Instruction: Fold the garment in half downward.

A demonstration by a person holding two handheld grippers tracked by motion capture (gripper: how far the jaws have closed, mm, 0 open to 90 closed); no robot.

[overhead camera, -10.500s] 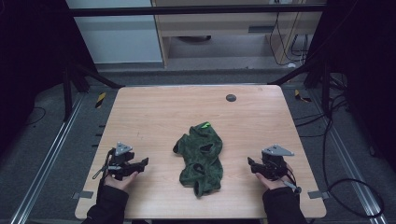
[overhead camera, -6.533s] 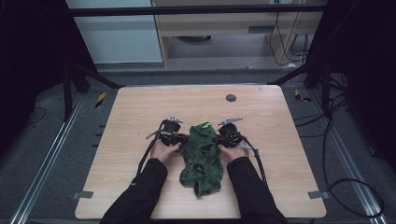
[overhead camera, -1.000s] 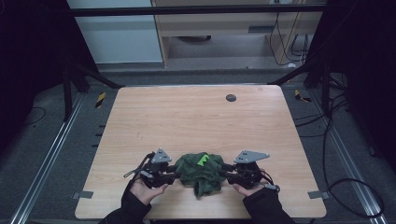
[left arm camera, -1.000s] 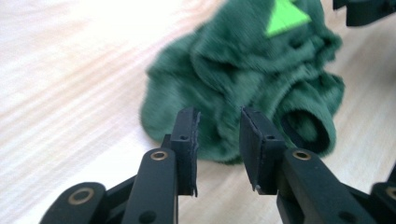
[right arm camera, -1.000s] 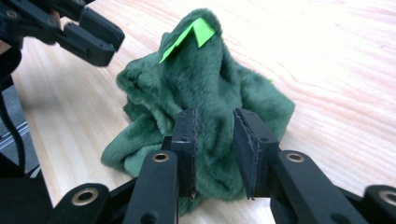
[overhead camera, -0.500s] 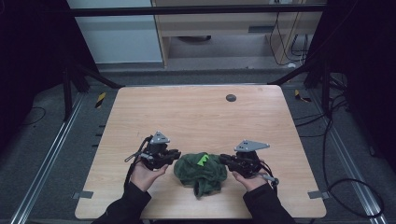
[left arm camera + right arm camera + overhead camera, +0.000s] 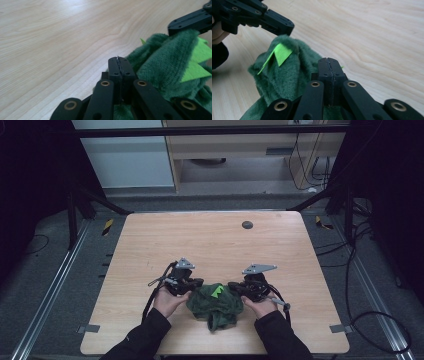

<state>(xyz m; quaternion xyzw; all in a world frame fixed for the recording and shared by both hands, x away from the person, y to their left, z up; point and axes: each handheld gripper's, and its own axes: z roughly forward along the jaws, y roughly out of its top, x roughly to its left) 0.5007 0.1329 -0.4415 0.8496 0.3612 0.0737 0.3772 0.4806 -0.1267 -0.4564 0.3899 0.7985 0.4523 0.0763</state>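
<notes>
Item: dark green plush fleece garment (image 7: 214, 302), lower centre, bunched on pale wood worktop (image 7: 210, 245). My left hand-held gripper (image 7: 196, 284) and right hand-held gripper (image 7: 235, 286): jaws fully closed, apparently pinching its edges. Risk: thin pinch may slip.

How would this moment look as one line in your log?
left gripper: shut on cloth | right gripper: shut on cloth | cloth: green, bunched between grippers, near edge of table

black tongs (image 7: 119, 72) with brass-ringed pivots, grey top plates, dark sleeves (image 7: 145, 337).
</notes>
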